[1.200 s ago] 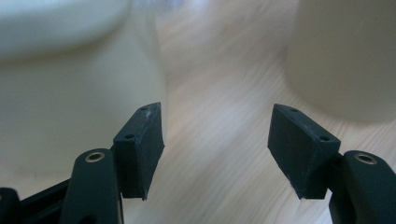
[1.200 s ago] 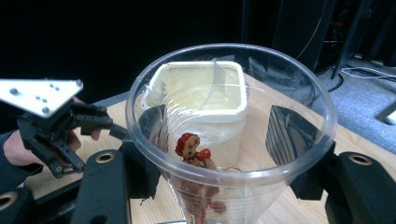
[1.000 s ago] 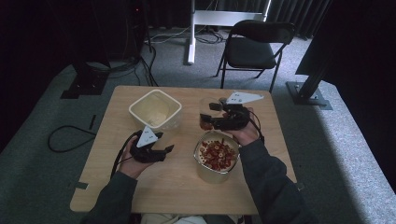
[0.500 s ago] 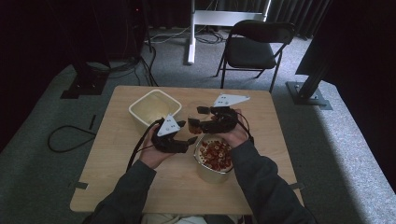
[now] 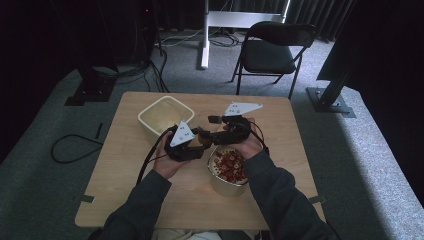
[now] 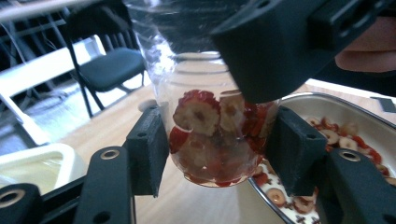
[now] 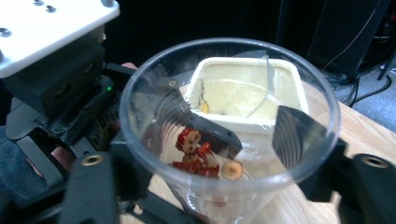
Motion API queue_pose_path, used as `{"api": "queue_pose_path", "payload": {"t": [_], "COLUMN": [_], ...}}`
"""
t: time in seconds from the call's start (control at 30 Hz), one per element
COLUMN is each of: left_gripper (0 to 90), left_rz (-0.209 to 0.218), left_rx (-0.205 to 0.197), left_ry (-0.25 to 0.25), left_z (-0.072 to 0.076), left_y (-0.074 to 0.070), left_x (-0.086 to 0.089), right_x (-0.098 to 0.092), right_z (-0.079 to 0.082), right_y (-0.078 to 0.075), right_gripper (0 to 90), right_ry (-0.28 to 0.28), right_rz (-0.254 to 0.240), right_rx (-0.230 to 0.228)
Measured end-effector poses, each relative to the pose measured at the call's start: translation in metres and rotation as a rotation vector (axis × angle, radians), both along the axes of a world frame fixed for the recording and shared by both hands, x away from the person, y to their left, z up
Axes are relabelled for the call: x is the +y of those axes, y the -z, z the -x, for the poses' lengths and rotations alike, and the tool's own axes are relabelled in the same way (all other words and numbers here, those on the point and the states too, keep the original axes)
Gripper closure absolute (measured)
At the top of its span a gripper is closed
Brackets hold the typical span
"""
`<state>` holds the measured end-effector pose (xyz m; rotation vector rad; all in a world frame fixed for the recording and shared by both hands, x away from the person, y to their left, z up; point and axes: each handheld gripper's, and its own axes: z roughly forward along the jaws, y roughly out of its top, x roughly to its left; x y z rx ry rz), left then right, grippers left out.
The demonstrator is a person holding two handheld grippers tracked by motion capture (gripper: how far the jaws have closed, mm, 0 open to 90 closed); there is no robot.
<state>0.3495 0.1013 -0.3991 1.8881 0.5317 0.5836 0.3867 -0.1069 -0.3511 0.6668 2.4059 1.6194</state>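
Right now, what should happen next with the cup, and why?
Probably draw the right gripper away: its fingers have just been opening around the rim of the cup, while the left gripper has just been closing its fingers on its lower part.

Clear plastic cup [image 6: 210,126] w/ red-rimmed dried fruit slices in bottom, upright, just above steel bowl [image 6: 359,116] edge.

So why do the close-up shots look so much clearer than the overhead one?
High view: dim, dark surroundings, clear plastic cup barely discernible. Left gripper view: bright; dried fruit slices sharp, chair behind soft. Right gripper view: cup rim glares, cream tub seen through it.
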Motion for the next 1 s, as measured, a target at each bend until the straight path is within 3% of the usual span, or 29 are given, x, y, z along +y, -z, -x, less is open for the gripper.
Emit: {"api": "queue_pose_path", "payload": {"t": [0.17,0.33,0.43,0.53,0.67,0.77,1.0], "left_gripper": [50.6,52.0,52.6,52.5,52.2,51.9,50.8], "left_rz": [0.033,0.072,0.096,0.104,0.093,0.087,0.054], "left_rx": [-0.019,-0.033,-0.035,-0.040,-0.034,-0.025,0.015], "left_ry": [-0.012,-0.060,-0.093,-0.161,-0.277,-0.337,-0.385], "left_z": [-0.001,-0.006,-0.009,-0.013,-0.024,-0.034,-0.055], "left_y": [-0.002,-0.006,-0.008,-0.010,-0.010,-0.009,0.005], "left_x": [0.010,0.026,0.037,0.056,0.091,0.110,0.116], "right_x": [0.000,0.001,0.000,-0.004,-0.018,-0.030,-0.053], "right_z": [0.000,0.000,0.000,0.001,0.003,0.003,0.003], "right_y": [-0.001,-0.002,-0.003,-0.005,-0.008,-0.008,-0.006], "right_gripper": [29.6,30.3,30.2,30.3,31.0,31.4,32.5], "right_ry": [-0.003,0.002,0.005,0.018,0.047,0.074,0.128], "right_rz": [0.008,0.000,0.001,-0.002,-0.009,-0.006,-0.015], "right_rx": [0.004,-0.004,-0.007,-0.014,-0.029,-0.034,-0.028]}}
